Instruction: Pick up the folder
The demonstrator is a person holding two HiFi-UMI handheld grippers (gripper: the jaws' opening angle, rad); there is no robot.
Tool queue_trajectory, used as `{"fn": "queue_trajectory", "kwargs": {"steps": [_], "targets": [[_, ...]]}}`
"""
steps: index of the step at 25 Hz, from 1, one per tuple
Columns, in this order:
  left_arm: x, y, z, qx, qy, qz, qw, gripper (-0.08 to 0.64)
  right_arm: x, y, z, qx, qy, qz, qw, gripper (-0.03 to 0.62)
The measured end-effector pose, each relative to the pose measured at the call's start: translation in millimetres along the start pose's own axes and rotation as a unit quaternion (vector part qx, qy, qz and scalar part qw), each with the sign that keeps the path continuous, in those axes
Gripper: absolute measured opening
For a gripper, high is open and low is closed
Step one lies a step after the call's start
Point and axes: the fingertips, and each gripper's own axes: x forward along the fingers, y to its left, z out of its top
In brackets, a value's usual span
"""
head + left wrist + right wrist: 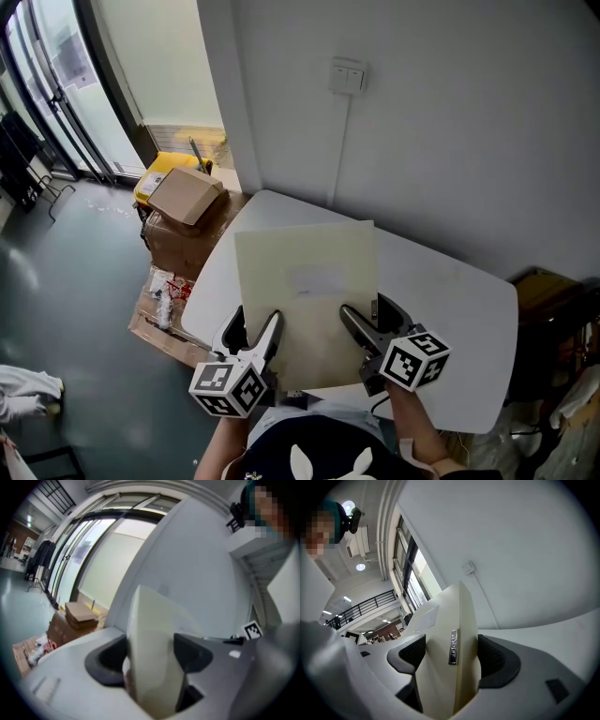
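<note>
You've got the folder pinched along its near edge at 6 o'clock. Left gripper is at about 7, right gripper at about 5. Both are clamped on it: each gripper view shows the cream board filling the gap between the jaws.

The two-point hold makes sense. It's a wide flat sheet, and my guess is a single grip would let it droop or twist.

The folder lies over the table, running out toward 12. I can't tell if the far edge is clear of the top.

Count:
- one folder
- two grippers
- one table
- one small metal tag on the folder's edge
- two boxes, stacked on the floor at 10
- one switch on the wall at 12
</note>
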Motion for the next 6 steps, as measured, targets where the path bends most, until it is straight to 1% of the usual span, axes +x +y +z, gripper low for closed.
{"fn": "queue_trajectory", "kwargs": {"steps": [6], "targets": [[-2.2, -0.4, 1.7, 0.001, 0.001, 0.000, 1.0000, 0.304, -1.6, 2.7, 0.5, -0.001, 0.001, -0.004, 1.000, 0.321]]}}
